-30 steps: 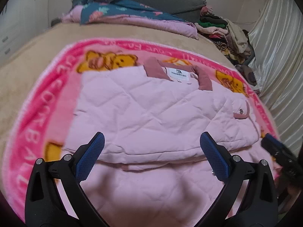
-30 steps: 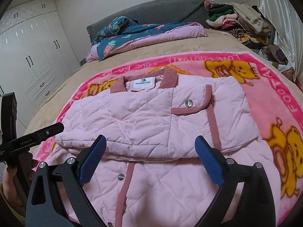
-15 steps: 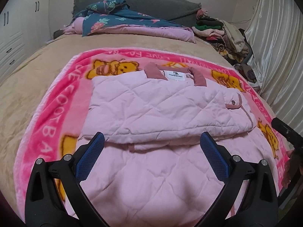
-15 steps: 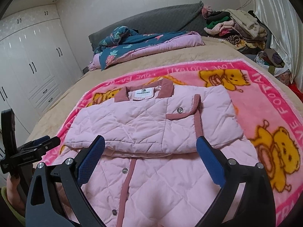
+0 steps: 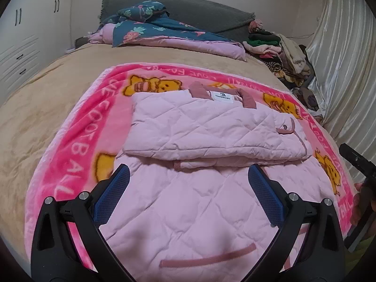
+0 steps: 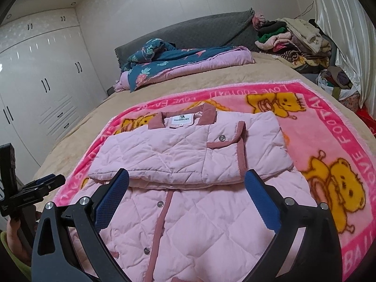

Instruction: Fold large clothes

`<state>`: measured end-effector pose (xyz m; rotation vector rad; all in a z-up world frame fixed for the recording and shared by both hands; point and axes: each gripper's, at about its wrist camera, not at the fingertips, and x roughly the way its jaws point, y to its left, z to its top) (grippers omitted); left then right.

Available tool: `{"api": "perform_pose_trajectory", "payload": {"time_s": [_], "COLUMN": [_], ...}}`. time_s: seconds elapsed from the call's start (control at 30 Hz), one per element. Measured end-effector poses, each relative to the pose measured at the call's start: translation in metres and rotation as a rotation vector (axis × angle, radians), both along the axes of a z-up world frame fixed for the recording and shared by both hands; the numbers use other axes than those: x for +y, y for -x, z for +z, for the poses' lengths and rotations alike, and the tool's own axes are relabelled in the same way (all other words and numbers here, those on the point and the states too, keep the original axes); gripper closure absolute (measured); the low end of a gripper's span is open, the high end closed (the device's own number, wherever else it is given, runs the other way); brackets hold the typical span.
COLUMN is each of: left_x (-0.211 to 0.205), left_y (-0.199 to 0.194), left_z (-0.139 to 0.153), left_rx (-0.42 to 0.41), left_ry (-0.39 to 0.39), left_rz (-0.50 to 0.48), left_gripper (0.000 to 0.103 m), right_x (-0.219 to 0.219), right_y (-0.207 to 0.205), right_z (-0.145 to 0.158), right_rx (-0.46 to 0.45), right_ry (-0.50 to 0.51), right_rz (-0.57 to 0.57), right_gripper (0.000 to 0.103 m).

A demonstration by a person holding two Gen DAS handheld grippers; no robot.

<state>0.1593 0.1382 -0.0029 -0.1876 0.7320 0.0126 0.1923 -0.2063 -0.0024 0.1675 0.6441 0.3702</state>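
I see the pink quilted jacket (image 6: 188, 164) lying flat on the pink bear blanket (image 6: 329, 145), which covers the near part of the bed (image 6: 270, 70). Its sleeves are folded across the chest just below the collar (image 6: 183, 117). My left gripper (image 5: 188, 178) hovers over the jacket's lower half, jaws spread and empty. My right gripper (image 6: 186, 183) hovers there too, equally spread, gripping nothing. Beyond the blanket lie a floral quilt (image 6: 178, 63) and a clothes pile (image 6: 293, 42).

Pink quilted jacket (image 6: 188, 164), sleeves folded across chest, flat on blanket (image 6: 329, 141).
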Motion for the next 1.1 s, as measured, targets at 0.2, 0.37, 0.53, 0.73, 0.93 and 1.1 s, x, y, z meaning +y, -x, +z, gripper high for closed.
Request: {"api": "perform_pose_trajectory", "payload": {"time_s": [0.2, 0.37, 0.53, 0.73, 0.93, 1.1], "left_x": [0.004, 0.004, 0.009, 0.013, 0.016, 0.018], "left_y": [0.017, 0.031, 0.041, 0.051, 0.061, 0.066], "left_z": [0.001, 0.000, -0.004, -0.008, -0.009, -0.009], "left_rx": [0.001, 0.005, 0.012, 0.028, 0.040, 0.042], "left_ry": [-0.003, -0.023, -0.006, -0.007, -0.006, -0.002], "left_rz": [0.013, 0.017, 0.014, 0.033, 0.047, 0.052], "left_gripper": [0.008, 0.008, 0.008, 0.008, 0.008, 0.008], "right_x": [-0.007, -0.015, -0.019, -0.023, -0.027, -0.029], "right_y": [0.008, 0.014, 0.020, 0.027, 0.033, 0.039], "right_z": [0.001, -0.002, -0.006, -0.009, -0.012, -0.013], "right_rx": [-0.003, 0.001, 0.008, 0.014, 0.022, 0.025], "right_ry": [0.002, 0.011, 0.020, 0.029, 0.032, 0.043], "right_rz": [-0.004, -0.013, -0.016, -0.018, -0.017, -0.013], "right_gripper": [0.004, 0.004, 0.004, 0.004, 0.004, 0.004]}}
